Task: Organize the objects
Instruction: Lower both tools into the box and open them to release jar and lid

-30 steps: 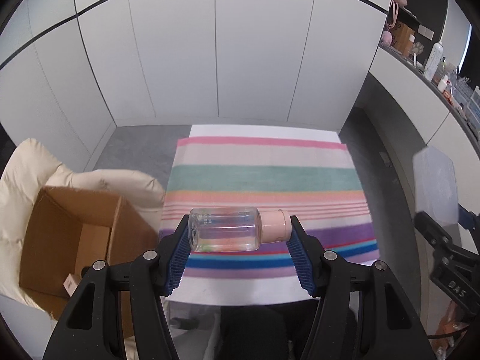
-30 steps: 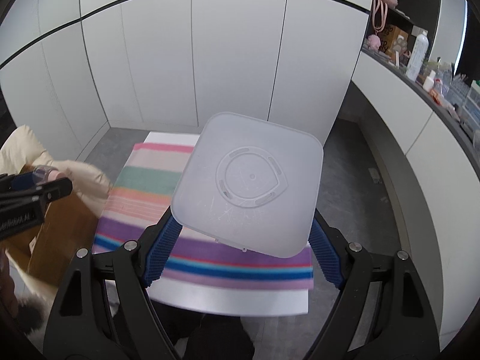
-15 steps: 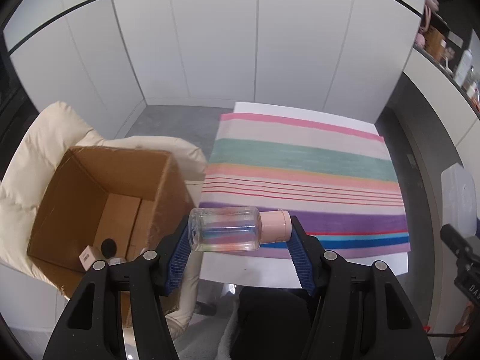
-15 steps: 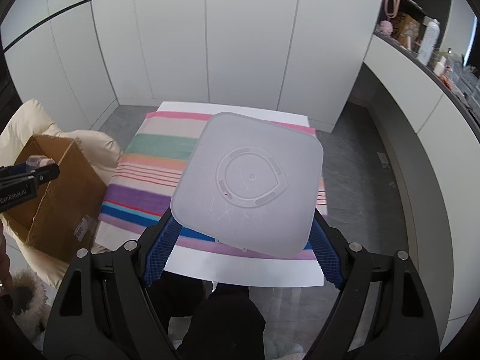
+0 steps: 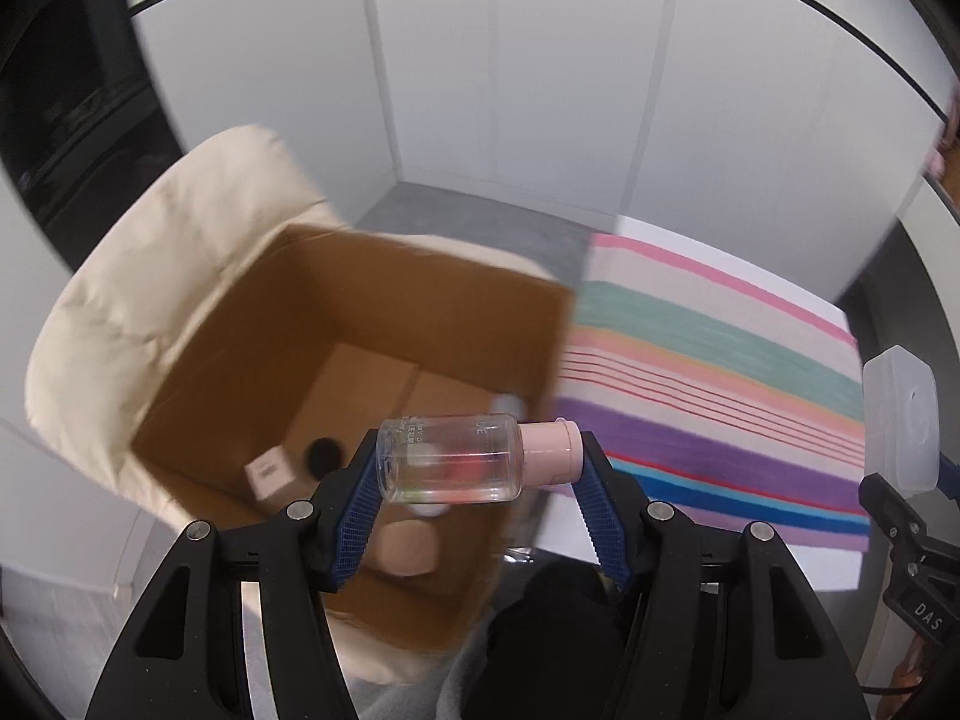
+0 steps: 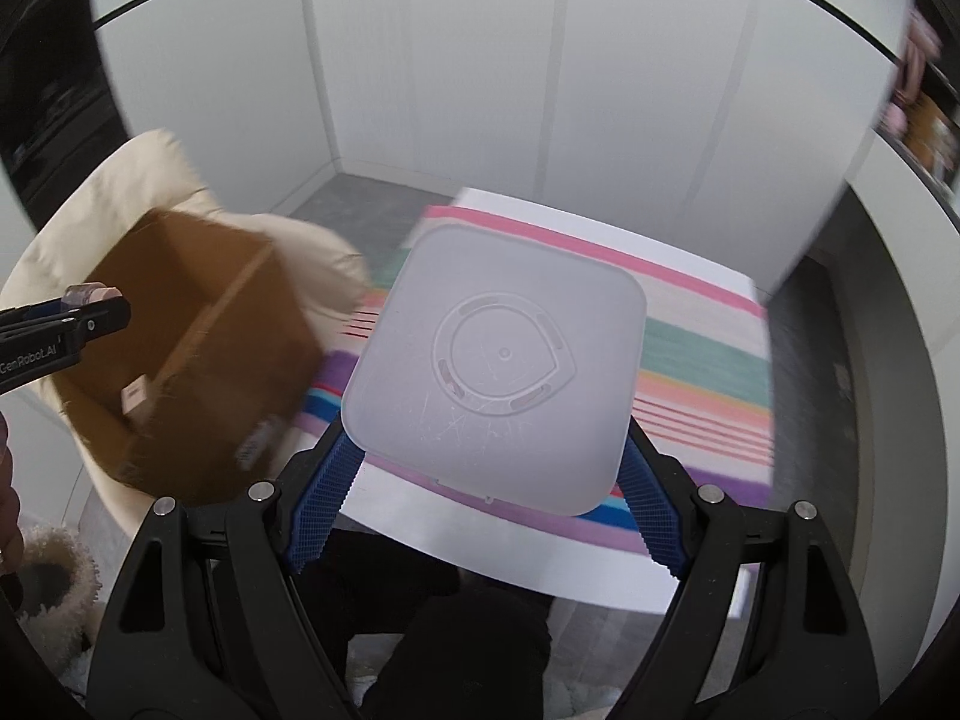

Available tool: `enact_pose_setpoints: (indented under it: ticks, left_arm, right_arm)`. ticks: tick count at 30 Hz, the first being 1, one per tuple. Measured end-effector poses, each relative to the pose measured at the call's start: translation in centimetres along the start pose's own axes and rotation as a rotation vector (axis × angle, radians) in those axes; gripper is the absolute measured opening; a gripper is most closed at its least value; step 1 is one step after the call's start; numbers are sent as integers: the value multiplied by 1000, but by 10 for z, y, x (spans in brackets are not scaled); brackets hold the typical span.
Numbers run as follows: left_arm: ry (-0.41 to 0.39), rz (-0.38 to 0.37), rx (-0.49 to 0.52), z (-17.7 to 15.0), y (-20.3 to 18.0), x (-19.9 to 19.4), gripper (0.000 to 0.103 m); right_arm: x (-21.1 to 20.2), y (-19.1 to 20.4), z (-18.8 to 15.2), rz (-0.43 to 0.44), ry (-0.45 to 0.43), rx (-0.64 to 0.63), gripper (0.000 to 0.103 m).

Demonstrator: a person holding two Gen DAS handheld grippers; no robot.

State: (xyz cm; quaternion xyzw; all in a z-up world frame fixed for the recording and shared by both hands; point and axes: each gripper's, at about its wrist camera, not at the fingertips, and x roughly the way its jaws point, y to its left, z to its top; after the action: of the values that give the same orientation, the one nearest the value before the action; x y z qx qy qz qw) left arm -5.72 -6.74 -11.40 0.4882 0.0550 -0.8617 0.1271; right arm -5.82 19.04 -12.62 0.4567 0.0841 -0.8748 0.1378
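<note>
My left gripper (image 5: 480, 468) is shut on a clear bottle (image 5: 453, 459) with a pink cap (image 5: 552, 453), held sideways between the blue pads. It hangs over the near right part of an open cardboard box (image 5: 288, 324). Inside the box lie a small white cube (image 5: 270, 471), a dark round thing (image 5: 324, 453) and a beige object (image 5: 408, 546). My right gripper (image 6: 489, 471) is shut on a frosted square plastic container (image 6: 498, 360), above the striped cloth (image 6: 702, 360). The box (image 6: 180, 360) lies to its left, and the left gripper (image 6: 90, 315) shows there with the bottle.
The box rests on a cream padded cushion (image 5: 150, 276). A white table (image 6: 540, 564) carries the striped cloth (image 5: 720, 372). White cabinet doors (image 5: 540, 90) stand behind. The right gripper with its container (image 5: 900, 420) is at the right edge of the left wrist view.
Both grippers have swung left, from over the striped cloth toward the box. The bottle now hangs over the box opening. Both grips are unchanged.
</note>
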Motion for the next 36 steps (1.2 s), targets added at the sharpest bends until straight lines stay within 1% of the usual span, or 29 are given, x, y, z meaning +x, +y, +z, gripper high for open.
enact_pose_setpoints:
  ticks: [3,4,10,13,16,22,26,30,31,32,33,34,35,36]
  left_arm:
    - [4,44,-55,-1,42,2,62]
    - [7,55,-71,-1,53,3,62]
    - [28,92,-150,-3,116,14,62]
    - [35,101,-176,-2,139,18,62]
    - [39,103,-181,1,152,20,62]
    - [43,103,-156,8,161,29,62]
    - [51,89,-148,10,161,37,62]
    - [75,67,-179,11,165,46,63]
    - [98,60,-177,12,164,50,65]
    - [119,59,-172,12,164,54,72]
    - [154,57,-164,13,162,59,83]
    - [175,50,-161,12,160,61,90]
    - [195,29,-165,12,159,64,97]
    - [199,14,-170,11,158,64,97]
  right_arm:
    - [10,35,12,43,2,-52,84]
    - [16,53,16,66,6,-75,84]
    - [40,132,34,145,30,-187,84]
    - [48,169,40,186,37,-230,84]
    - [52,201,41,219,40,-276,84]
    - [62,235,43,238,66,-310,84]
    - [71,239,45,221,86,-300,84]
    - [77,235,47,216,104,-281,84]
    - [78,234,48,216,102,-277,85]
    - [78,233,49,208,103,-273,85]
    - [79,233,50,201,109,-269,88]
    - [80,233,51,201,116,-259,92]
    - [80,231,52,208,121,-242,100]
    - [80,227,54,214,121,-217,102]
